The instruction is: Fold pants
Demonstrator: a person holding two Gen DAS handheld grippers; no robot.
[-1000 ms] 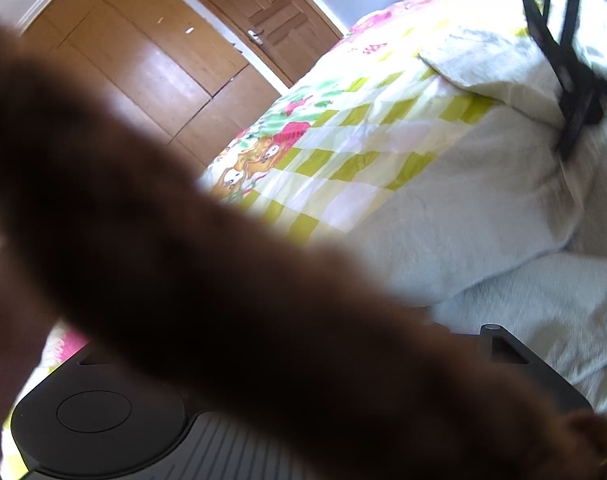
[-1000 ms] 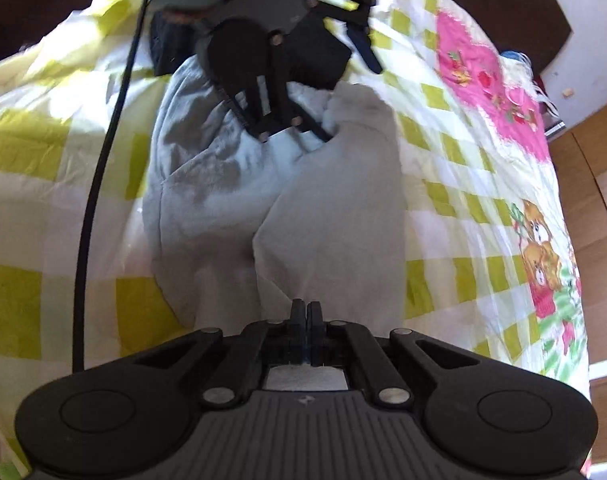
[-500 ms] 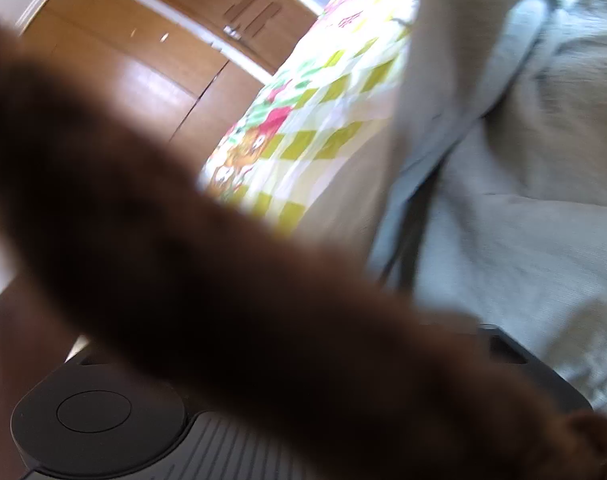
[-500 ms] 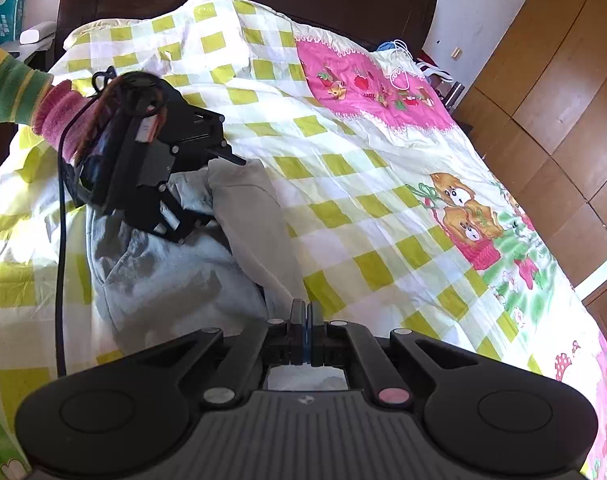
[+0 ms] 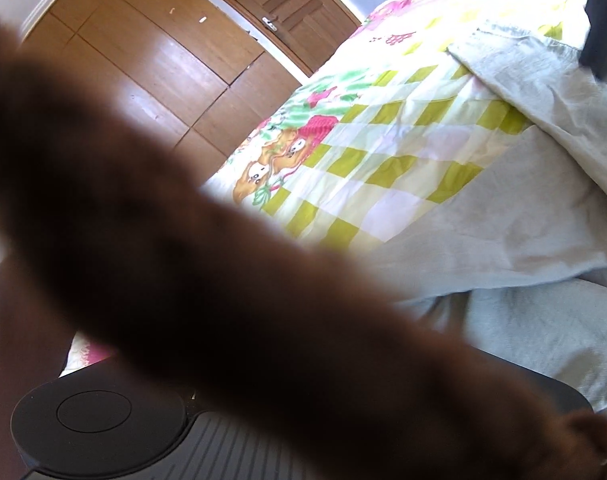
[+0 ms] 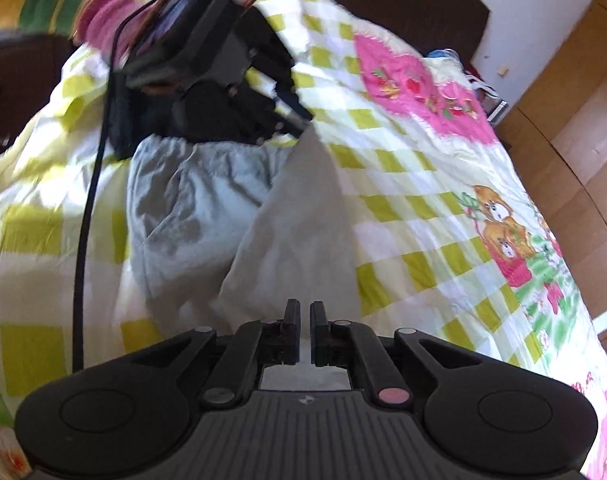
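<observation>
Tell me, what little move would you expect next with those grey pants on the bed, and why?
Probably the right gripper lets go and backs away. Its fingers now stand slightly apart, with the pale leg of the pants lying just ahead on the checked bedspread, folded across the waistband side. The left gripper is at the waistband end; its grip is too blurred to judge.
</observation>
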